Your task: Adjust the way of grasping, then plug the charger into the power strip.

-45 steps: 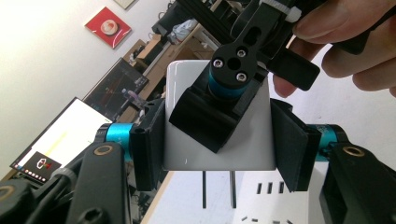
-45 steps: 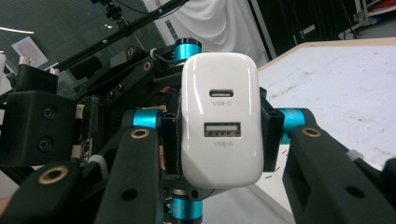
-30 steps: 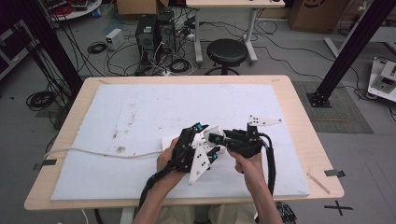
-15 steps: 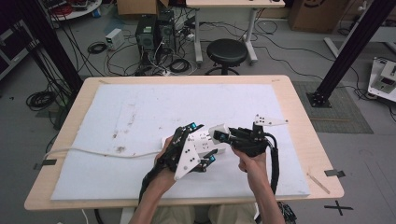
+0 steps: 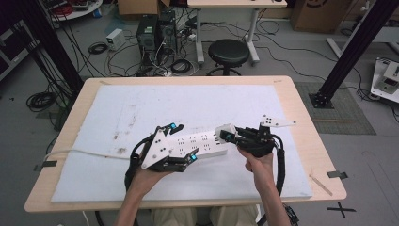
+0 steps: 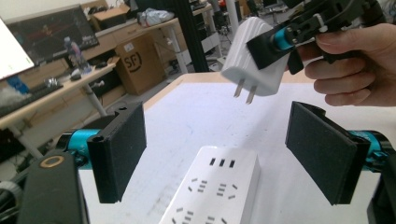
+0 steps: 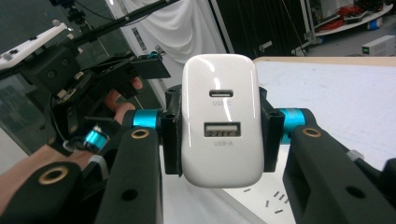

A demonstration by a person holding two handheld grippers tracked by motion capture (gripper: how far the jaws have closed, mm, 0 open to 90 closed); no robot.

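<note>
Two grippers over the white mat [image 5: 141, 108], near edge.
My left gripper [image 6: 219, 154] stands spread, straddling the power strip [image 5: 200, 143] lying on the mat; my right gripper [image 7: 217, 130] pinches the white charger [image 7: 219, 119], its prongs just above the strip's far end.

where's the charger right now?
Clamped in the right gripper, the white USB charger hangs prongs-down just above the far end of the white power strip, between the left gripper's open jaws in the left gripper view.

White charger [image 7: 219, 119], white power strip [image 5: 200, 143], black gripper [image 7: 219, 126] pads.
</note>
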